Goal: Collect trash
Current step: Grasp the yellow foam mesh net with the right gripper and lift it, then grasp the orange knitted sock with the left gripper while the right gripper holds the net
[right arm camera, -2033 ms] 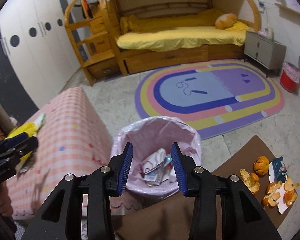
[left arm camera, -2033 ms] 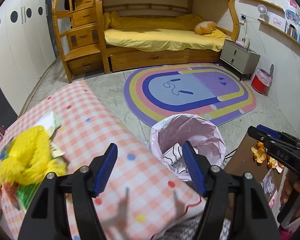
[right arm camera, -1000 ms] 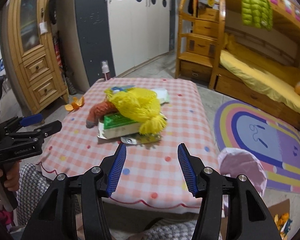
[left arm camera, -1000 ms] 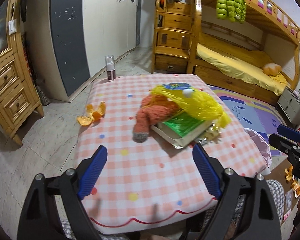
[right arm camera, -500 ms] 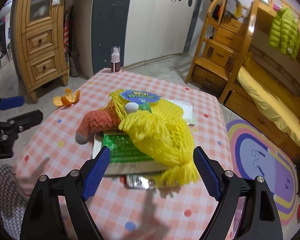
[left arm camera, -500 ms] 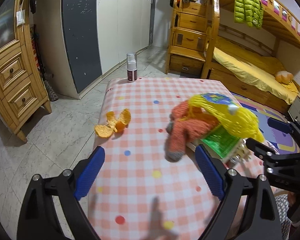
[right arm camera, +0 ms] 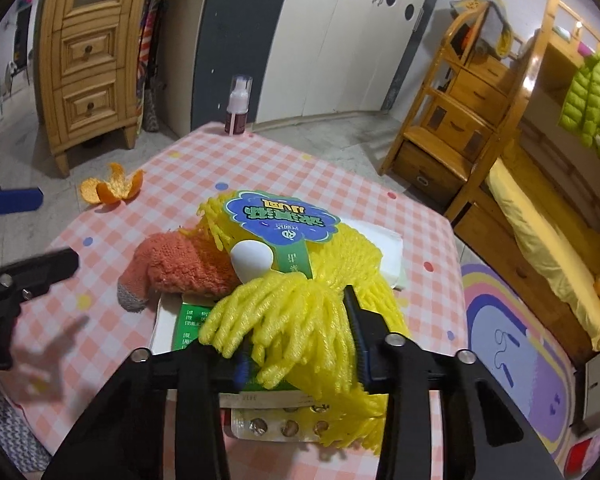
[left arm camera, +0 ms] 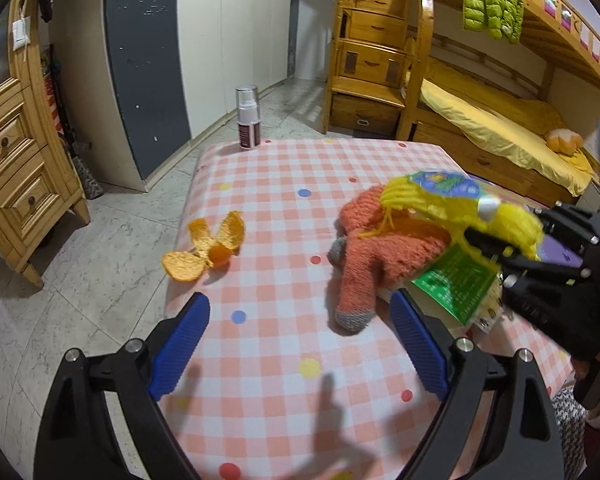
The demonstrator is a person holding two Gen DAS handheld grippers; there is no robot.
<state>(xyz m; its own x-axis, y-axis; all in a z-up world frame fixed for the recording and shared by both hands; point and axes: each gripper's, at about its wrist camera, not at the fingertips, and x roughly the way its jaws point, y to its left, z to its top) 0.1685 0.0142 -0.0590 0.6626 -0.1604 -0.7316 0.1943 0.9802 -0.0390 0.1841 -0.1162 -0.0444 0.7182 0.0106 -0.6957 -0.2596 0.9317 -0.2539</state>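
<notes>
A yellow foam fruit net with a blue and green label lies on a green and white box on the pink checked table. My right gripper has its fingers on either side of the net's bunched end, closing around it. A blister pack lies under the net. An orange peel lies at the table's left edge. My left gripper is open and empty above the table's near part, right of the peel. The net also shows in the left wrist view.
An orange knitted sock lies beside the box. A spray bottle stands at the table's far corner. A white tissue lies behind the net. A wooden cabinet stands left, a bunk bed right.
Both grippers have moved in over the table. My right gripper has gone down onto the yellow net and narrowed around it. My left gripper has drawn nearer the orange peel.
</notes>
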